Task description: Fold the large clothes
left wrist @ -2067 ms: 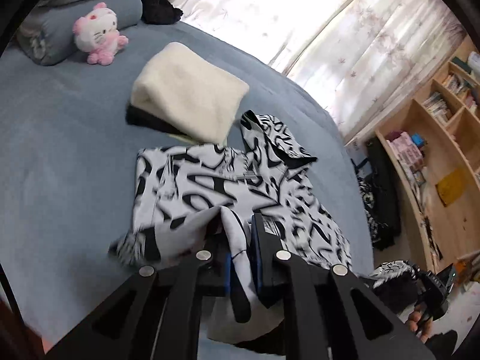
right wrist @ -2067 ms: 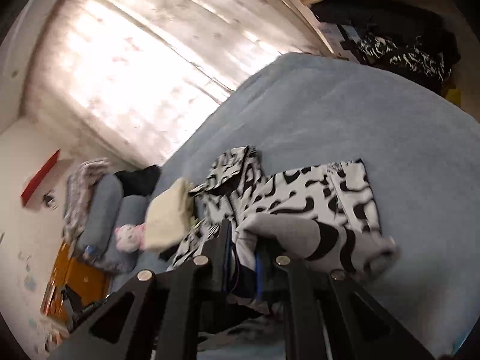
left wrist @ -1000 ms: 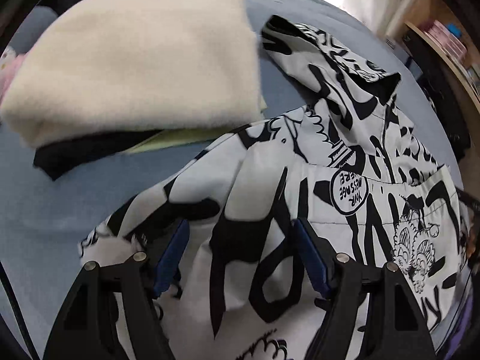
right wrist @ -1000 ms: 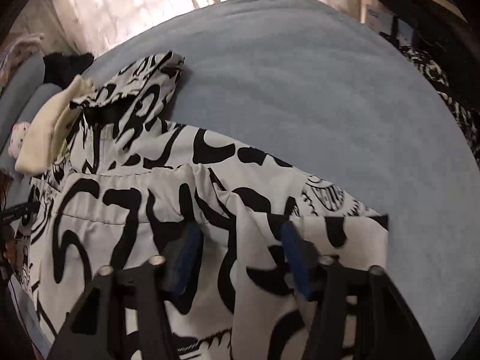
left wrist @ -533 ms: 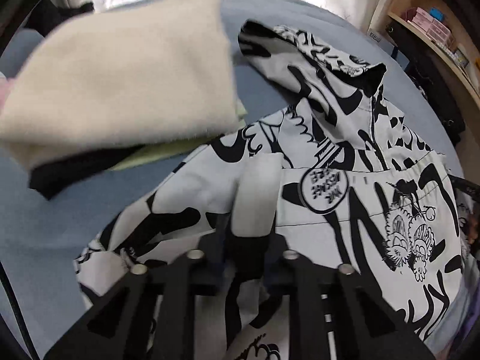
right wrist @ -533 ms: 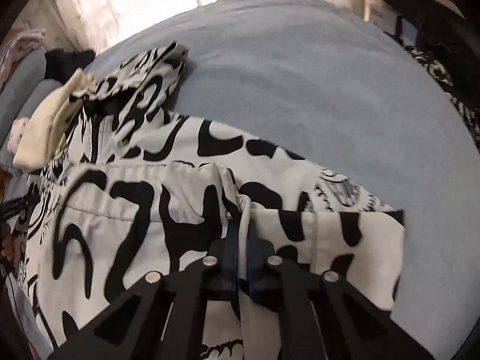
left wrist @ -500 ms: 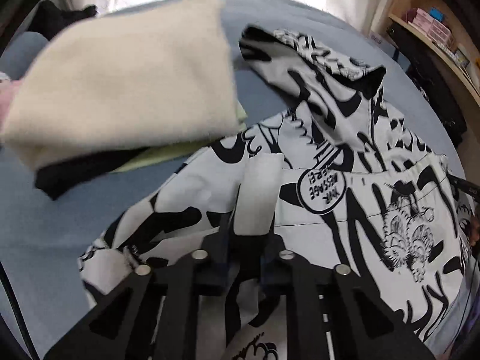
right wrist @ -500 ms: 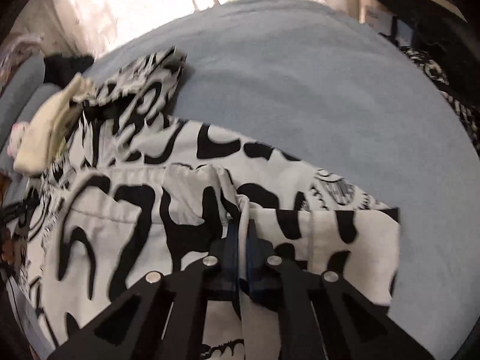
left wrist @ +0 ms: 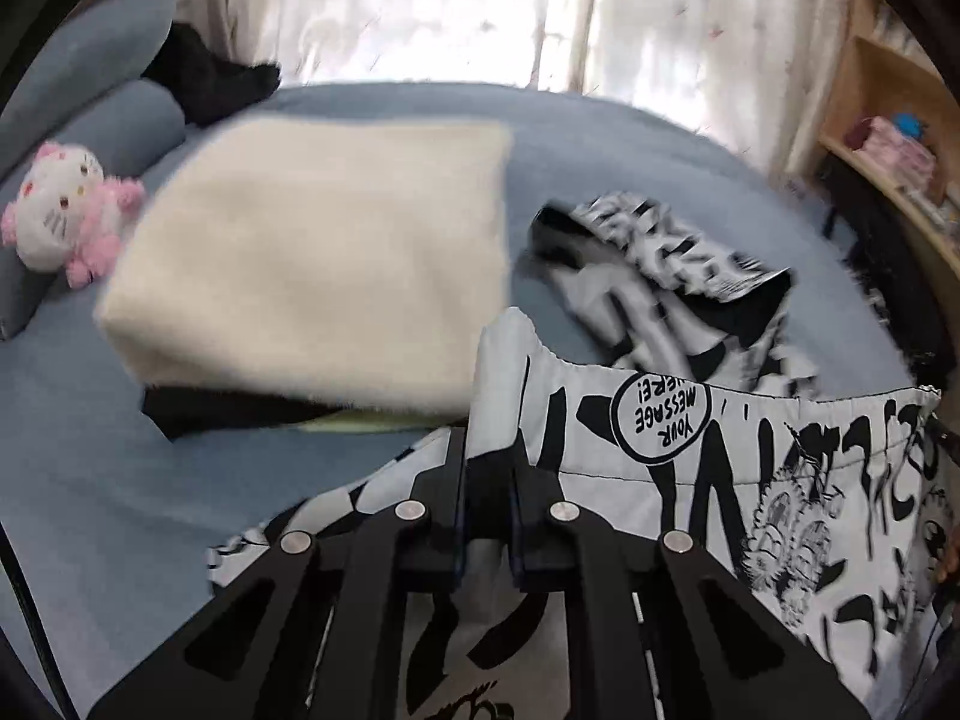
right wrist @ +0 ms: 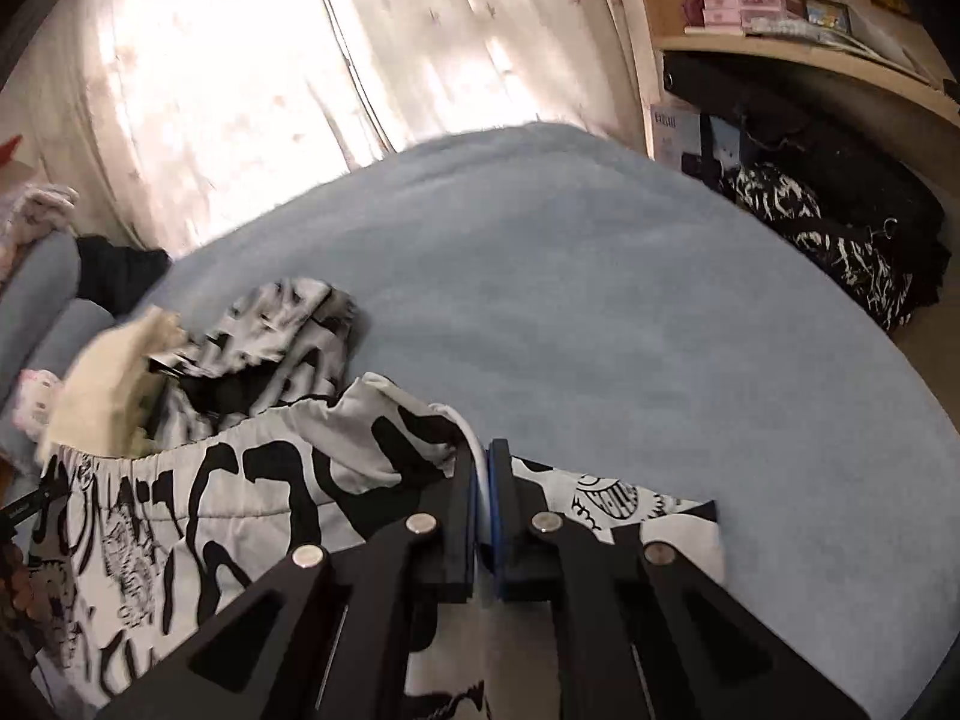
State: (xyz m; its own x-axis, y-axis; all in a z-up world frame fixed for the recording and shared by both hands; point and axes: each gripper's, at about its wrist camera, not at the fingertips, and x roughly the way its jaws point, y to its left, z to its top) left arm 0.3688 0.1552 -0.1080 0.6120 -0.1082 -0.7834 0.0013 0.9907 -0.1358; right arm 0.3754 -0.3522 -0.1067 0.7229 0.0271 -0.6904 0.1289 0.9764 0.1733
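I'm pinching the hoodie [left wrist: 690, 480] in both closed tongs, left [left wrist: 487, 468] and right [right wrist: 483, 480], lifting its folded edge off the bed [right wrist: 600, 312]; next I'm carrying it ahead toward the hood [left wrist: 660, 264].

one black-and-white printed hoodie [left wrist: 720, 456], one cream fleece blanket [left wrist: 324, 258] folded on one black garment [left wrist: 222, 414], one pink-and-white plush cat [left wrist: 60, 210], two blue-grey pillows [left wrist: 102, 120], one blue bed [right wrist: 600, 312], one wooden shelf unit [right wrist: 798, 54], two claws: left claw [left wrist: 487, 480], right claw [right wrist: 483, 468].
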